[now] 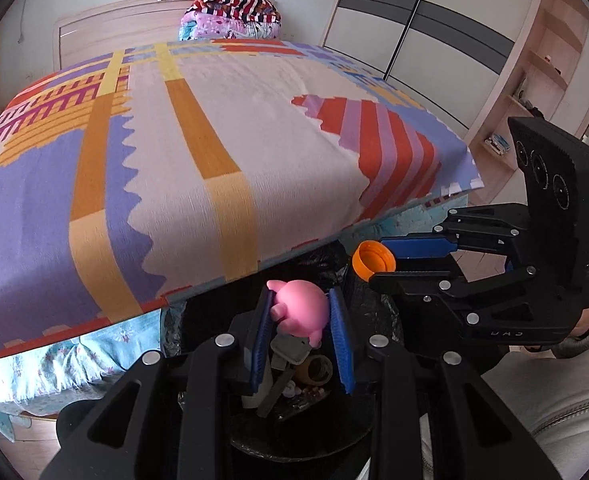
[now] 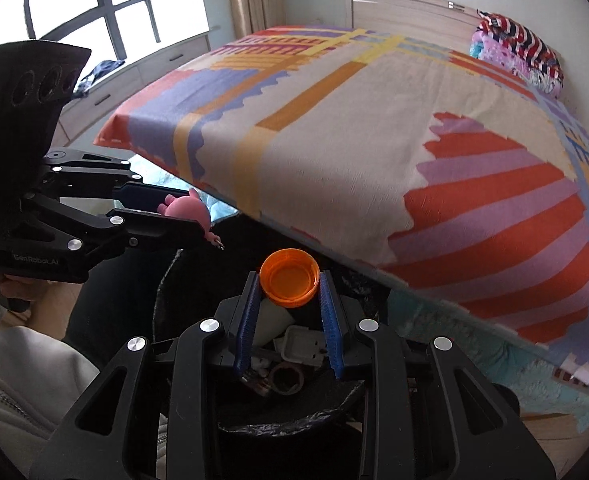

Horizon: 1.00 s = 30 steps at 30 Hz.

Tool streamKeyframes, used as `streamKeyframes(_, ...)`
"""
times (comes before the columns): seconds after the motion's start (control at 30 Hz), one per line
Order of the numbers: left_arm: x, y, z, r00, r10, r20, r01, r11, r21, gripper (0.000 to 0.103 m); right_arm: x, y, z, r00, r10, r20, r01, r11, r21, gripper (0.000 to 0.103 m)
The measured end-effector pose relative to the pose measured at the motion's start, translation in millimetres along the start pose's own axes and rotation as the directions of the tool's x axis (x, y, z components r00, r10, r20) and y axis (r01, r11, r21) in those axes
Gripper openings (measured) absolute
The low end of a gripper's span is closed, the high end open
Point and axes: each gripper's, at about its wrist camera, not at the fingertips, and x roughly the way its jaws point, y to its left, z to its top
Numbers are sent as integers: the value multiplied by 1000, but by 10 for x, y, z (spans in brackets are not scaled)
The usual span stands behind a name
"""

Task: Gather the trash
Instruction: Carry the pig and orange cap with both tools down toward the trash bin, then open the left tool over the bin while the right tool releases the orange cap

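Observation:
My left gripper (image 1: 300,308) is shut on a pink toy figure (image 1: 300,312), which hangs above a black-lined trash bin (image 1: 294,444) at the foot of the bed. My right gripper (image 2: 290,280) is shut on an orange bottle cap (image 2: 290,278), open side up, over the same trash bin (image 2: 286,420). Each view shows the other tool: the right gripper (image 1: 374,266) with the orange cap (image 1: 374,260) sits to the right in the left wrist view, and the left gripper (image 2: 186,212) with the pink toy (image 2: 186,208) sits to the left in the right wrist view. Inside the bin lie a white box, a tape roll and other scraps.
A bed with a colourful patterned blanket (image 1: 214,140) fills the space just beyond the bin. Folded bedding (image 1: 230,16) is stacked at the headboard. A wardrobe and shelves (image 1: 534,72) stand to the right, a window (image 2: 94,0) to the left. A person's grey sleeve (image 1: 534,400) is close by.

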Motion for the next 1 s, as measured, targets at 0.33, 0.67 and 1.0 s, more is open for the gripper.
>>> streamKeyframes(0.33, 393, 28, -217, 993, 41, -114, -42, 999, -6, 27, 253, -12, -190, 997, 7, -76, -5, 1000, 24, 30)
streamKeyframes(0.67, 594, 2, -298, 981, 68, -183, -67, 998, 9, 27, 461, 79, -264, 989, 30, -146, -25, 999, 37, 30)
streamKeyframes(1.0, 598, 22, -301, 979, 53, -195, -58, 998, -18, 35, 616, 75, -197, 986, 47, -161, -40, 998, 51, 30)
